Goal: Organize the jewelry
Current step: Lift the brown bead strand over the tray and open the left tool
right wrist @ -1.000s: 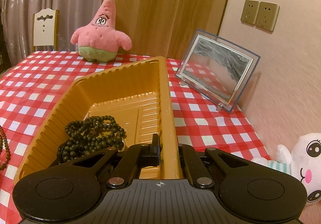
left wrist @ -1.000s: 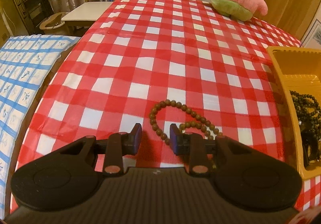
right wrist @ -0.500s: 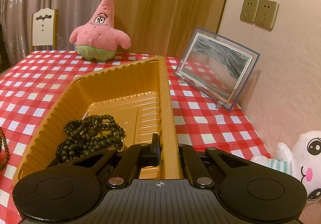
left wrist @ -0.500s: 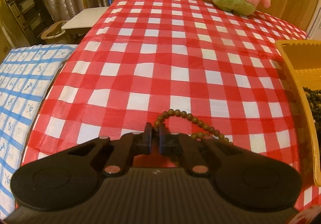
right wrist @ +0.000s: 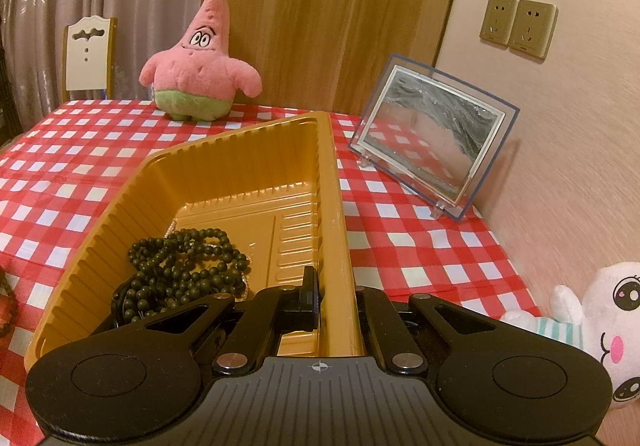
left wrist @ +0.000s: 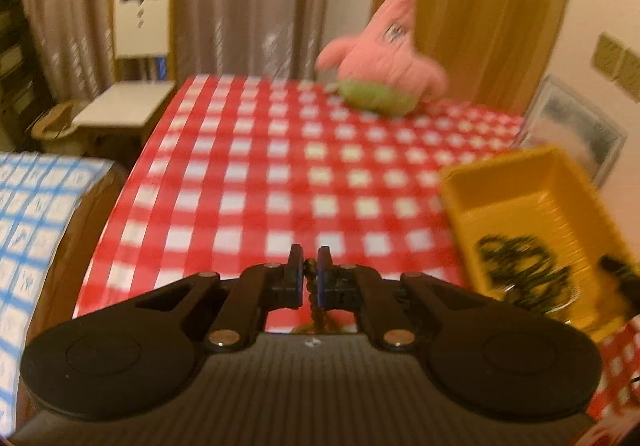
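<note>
My left gripper [left wrist: 309, 273] is shut on a brown bead bracelet [left wrist: 316, 306], which hangs from the jaws above the red checked tablecloth [left wrist: 260, 182]. The yellow tray [left wrist: 552, 206] lies to its right with dark bead strands [left wrist: 520, 266] inside. In the right wrist view my right gripper [right wrist: 336, 298] is shut on the near right wall of the yellow tray [right wrist: 332, 206], one finger inside and one outside. Dark bead strands [right wrist: 184, 266] lie in the tray's near left part.
A pink star plush [right wrist: 200, 62] sits at the table's far side. A framed sand picture [right wrist: 432, 138] stands right of the tray. A white plush [right wrist: 592, 322] lies at the near right. A chair [left wrist: 132, 86] and a blue checked cloth [left wrist: 32, 230] are to the left.
My left gripper shut on the brown bracelet, lifted it off the cloth and swung right toward the tray. My right gripper has kept its hold on the tray wall.
</note>
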Action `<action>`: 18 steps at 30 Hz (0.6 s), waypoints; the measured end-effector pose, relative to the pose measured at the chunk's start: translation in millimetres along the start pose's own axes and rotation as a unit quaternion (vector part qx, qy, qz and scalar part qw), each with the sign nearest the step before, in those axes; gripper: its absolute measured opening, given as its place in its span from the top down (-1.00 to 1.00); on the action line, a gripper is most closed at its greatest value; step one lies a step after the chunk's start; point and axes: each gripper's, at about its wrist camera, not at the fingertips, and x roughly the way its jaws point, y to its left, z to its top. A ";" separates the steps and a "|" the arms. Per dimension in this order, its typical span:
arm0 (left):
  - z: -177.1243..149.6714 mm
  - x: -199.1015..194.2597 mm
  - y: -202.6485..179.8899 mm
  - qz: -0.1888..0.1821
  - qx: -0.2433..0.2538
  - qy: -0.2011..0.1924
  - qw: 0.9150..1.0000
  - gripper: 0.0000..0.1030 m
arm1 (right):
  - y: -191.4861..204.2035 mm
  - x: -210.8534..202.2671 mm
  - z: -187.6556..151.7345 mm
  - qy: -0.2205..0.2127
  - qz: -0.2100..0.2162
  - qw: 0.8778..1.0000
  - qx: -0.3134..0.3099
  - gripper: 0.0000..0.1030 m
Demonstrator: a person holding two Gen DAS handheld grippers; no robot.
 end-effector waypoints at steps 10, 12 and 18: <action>40.7 -43.1 -26.7 -0.056 0.017 -0.049 0.997 0.90 | 1.1 -1.3 0.9 -0.001 0.004 1.000 0.001 0.94; 46.1 -51.5 -31.2 -0.061 0.024 -0.061 0.996 0.90 | 0.9 -1.4 1.2 -0.001 0.004 1.000 0.002 0.94; 59.7 -75.8 -41.0 -0.077 0.040 -0.093 0.992 0.90 | 0.5 -1.5 1.3 -0.001 0.005 1.000 0.003 0.94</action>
